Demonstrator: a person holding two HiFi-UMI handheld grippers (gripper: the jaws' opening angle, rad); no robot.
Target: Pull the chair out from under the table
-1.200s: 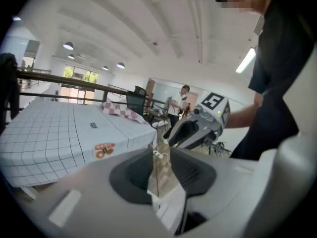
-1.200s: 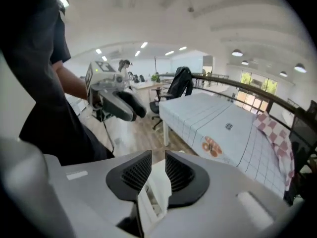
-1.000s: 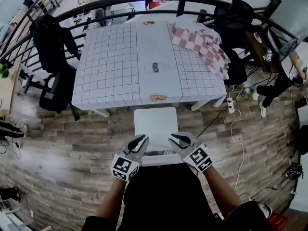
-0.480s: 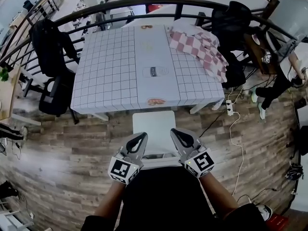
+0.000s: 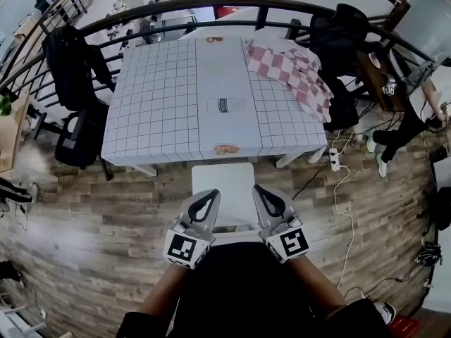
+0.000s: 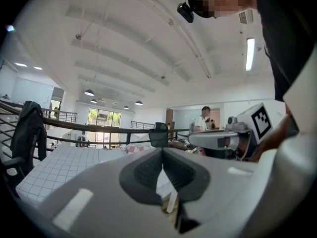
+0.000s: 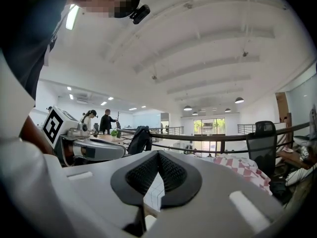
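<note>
Left gripper, right gripper — level, closed

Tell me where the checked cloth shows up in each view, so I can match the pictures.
Head view: checked cloth at upper right, on the far right part of the table.
Left gripper view: only a small sliver, just left of centre, under the rail.
Right gripper view: lower right, spread on the table edge.
Shared landmark: the black railing running behind the table in all three.
</note>
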